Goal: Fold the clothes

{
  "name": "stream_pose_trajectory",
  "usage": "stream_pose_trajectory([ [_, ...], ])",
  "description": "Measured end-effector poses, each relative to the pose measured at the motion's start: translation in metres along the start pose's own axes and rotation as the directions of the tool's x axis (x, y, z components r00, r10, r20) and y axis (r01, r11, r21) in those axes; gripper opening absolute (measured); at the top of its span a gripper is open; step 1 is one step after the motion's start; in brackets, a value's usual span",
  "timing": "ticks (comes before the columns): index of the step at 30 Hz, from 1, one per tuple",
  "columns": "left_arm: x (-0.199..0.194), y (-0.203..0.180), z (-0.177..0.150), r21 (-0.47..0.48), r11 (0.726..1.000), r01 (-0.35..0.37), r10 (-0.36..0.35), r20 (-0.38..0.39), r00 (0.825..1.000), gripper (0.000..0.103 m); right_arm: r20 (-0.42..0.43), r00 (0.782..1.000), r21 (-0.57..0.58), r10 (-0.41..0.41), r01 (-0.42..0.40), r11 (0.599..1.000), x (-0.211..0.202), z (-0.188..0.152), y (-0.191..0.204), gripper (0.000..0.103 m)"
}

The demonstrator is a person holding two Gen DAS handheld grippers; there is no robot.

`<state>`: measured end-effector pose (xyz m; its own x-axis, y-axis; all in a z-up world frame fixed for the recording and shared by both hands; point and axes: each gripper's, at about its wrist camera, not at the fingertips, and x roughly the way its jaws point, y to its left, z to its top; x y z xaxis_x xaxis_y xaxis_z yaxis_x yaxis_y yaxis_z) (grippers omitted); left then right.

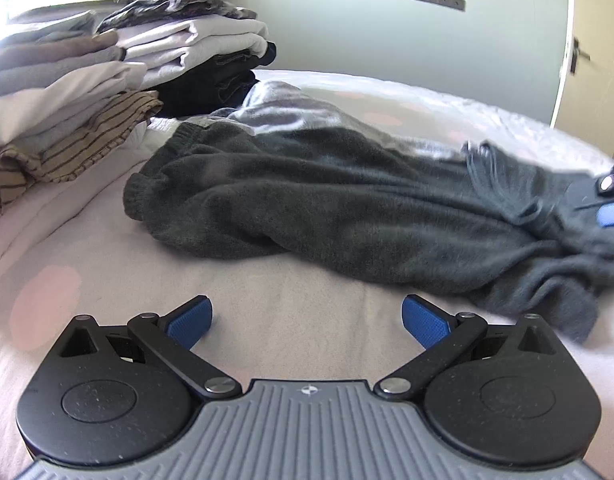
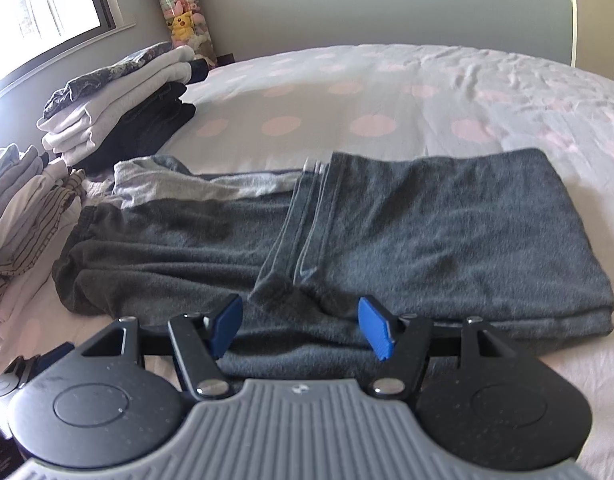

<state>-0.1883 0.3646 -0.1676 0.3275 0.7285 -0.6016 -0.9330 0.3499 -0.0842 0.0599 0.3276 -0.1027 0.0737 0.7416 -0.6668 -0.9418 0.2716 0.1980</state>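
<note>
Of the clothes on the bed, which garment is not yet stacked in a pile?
The dark grey sweatpants, lying spread across the bed sheet just ahead of both open grippers; the other clothes sit folded in piles at the left.

The sweatpants (image 2: 347, 232) lie across the bed (image 2: 387, 92), their right half folded over on itself. Left of the sweatpants stand two stacks of folded clothes: one (image 2: 119, 108) behind their cuffed end, the other (image 2: 23, 208) beside it, nearer. Behind the far stack, soft toys (image 2: 183, 16) stand in the corner.
</note>
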Motion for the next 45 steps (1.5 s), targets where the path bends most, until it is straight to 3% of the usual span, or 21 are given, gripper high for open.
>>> stream_pose_trajectory([
  [5,-0.017,0.020,0.029,-0.039,0.998,0.046,-0.045,0.032,0.998,0.103,0.019,1.000,0.004,-0.021,0.021,1.000,0.005,0.011,0.004,0.072],
  [10,-0.017,0.027,0.063,0.067,0.993,0.098,-0.101,0.036,0.994,0.103,0.021,0.999,0.000,-0.036,0.036,0.999,0.024,0.021,0.011,0.074],
  [18,0.009,0.039,0.103,0.220,0.957,0.187,-0.201,0.044,0.979,0.103,0.009,0.994,-0.011,-0.112,0.112,0.994,0.072,0.039,0.019,0.071],
  [20,0.016,0.043,0.104,0.227,0.953,0.199,-0.220,0.070,0.973,0.103,-0.005,0.991,-0.003,-0.133,0.133,0.991,0.083,0.041,0.016,0.056],
  [24,0.028,0.049,0.102,0.184,0.953,0.240,-0.257,0.071,0.964,0.103,-0.035,0.984,0.012,-0.176,0.177,0.984,0.106,0.044,0.010,0.039],
  [27,0.033,0.050,0.103,0.185,0.948,0.259,-0.273,0.057,0.960,0.103,-0.037,0.981,0.021,-0.188,0.189,0.982,0.112,0.045,0.005,0.017],
  [31,0.032,0.054,0.105,0.167,0.950,0.263,-0.276,0.062,0.959,0.103,-0.020,0.989,0.049,-0.146,0.147,0.988,0.096,0.047,0.003,0.011],
  [37,0.030,0.056,0.106,0.157,0.951,0.265,-0.279,0.070,0.958,0.103,-0.092,0.992,0.016,-0.082,0.083,0.996,0.088,0.040,0.017,0.011],
  [40,0.031,0.056,0.105,0.163,0.951,0.262,-0.275,0.065,0.959,0.103,-0.122,0.989,0.015,-0.087,0.090,0.996,0.096,0.035,0.019,0.018],
  [42,0.031,0.057,0.105,0.163,0.952,0.260,-0.272,0.060,0.960,0.103,-0.110,0.989,-0.003,-0.094,0.095,0.996,0.095,0.036,0.024,0.033],
  [44,0.033,0.061,0.106,0.150,0.955,0.257,-0.267,0.053,0.962,0.103,-0.083,0.991,-0.035,-0.100,0.098,0.995,0.090,0.036,0.032,0.060],
  [45,0.033,0.064,0.107,0.138,0.957,0.253,-0.262,0.052,0.964,0.103,-0.065,0.992,-0.063,-0.109,0.105,0.993,0.088,0.038,0.038,0.063],
])
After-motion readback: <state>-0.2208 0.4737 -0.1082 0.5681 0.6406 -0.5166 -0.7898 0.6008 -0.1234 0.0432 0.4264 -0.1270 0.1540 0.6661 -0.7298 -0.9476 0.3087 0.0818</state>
